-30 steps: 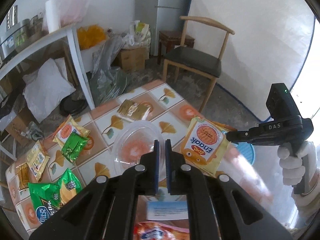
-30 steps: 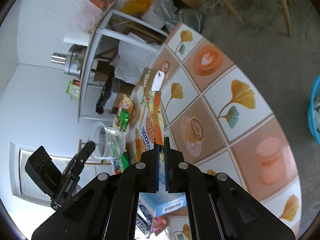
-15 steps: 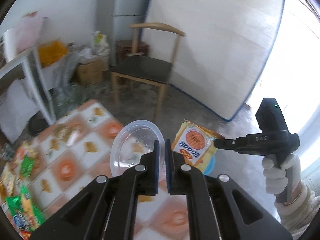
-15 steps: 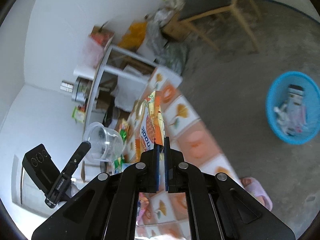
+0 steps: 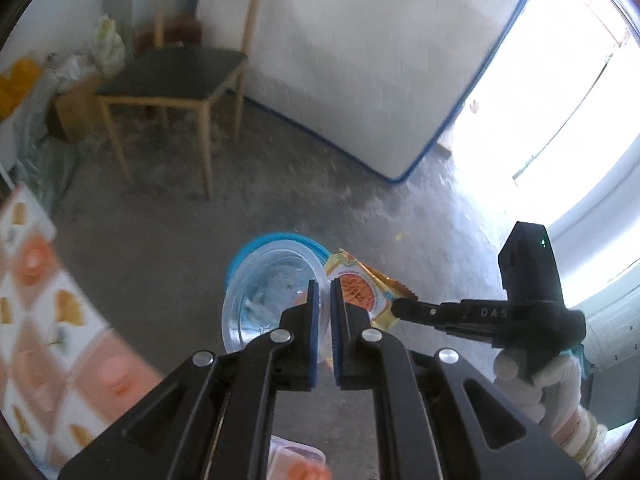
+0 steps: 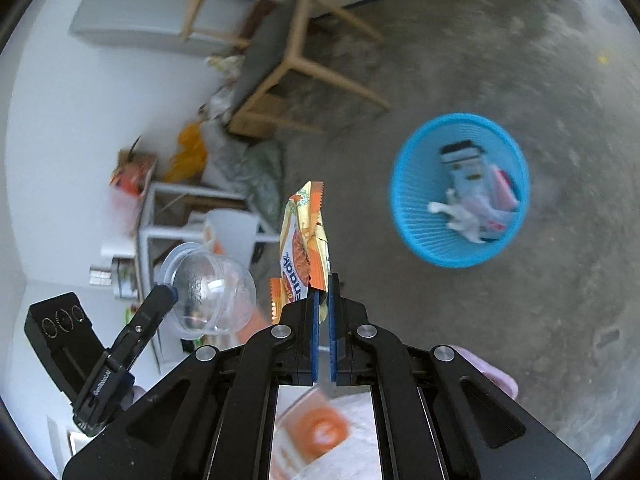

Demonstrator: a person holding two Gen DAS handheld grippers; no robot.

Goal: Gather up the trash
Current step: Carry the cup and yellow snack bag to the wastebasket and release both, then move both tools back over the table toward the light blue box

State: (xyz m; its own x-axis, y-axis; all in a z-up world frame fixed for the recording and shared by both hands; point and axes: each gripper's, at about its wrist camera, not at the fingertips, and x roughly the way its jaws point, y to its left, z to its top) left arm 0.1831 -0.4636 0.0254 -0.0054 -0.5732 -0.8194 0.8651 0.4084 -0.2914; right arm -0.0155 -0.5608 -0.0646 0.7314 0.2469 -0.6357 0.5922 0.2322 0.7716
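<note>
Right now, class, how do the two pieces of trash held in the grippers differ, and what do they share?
The cup is clear, rigid and round; the packet is yellow-orange, printed and flat. The left gripper pinches the cup by its rim; the right gripper pinches the packet by one edge. Both hang off the table, near the blue basket.

Motion is smearing the patterned desk [image 5: 48,320] along the left edge of the left wrist view, its tile motifs running together, and the frame is cutting off its far side. The clear plastic cup [image 5: 272,296] and the left gripper's fingers [image 5: 313,320] are covering most of the blue basket [image 5: 276,242], leaving only an arc of rim showing. In the right wrist view, the scraps lying in that basket [image 6: 472,204] are blurring beyond reading. The snack packet [image 6: 302,248] is showing lettering only in part.
</note>
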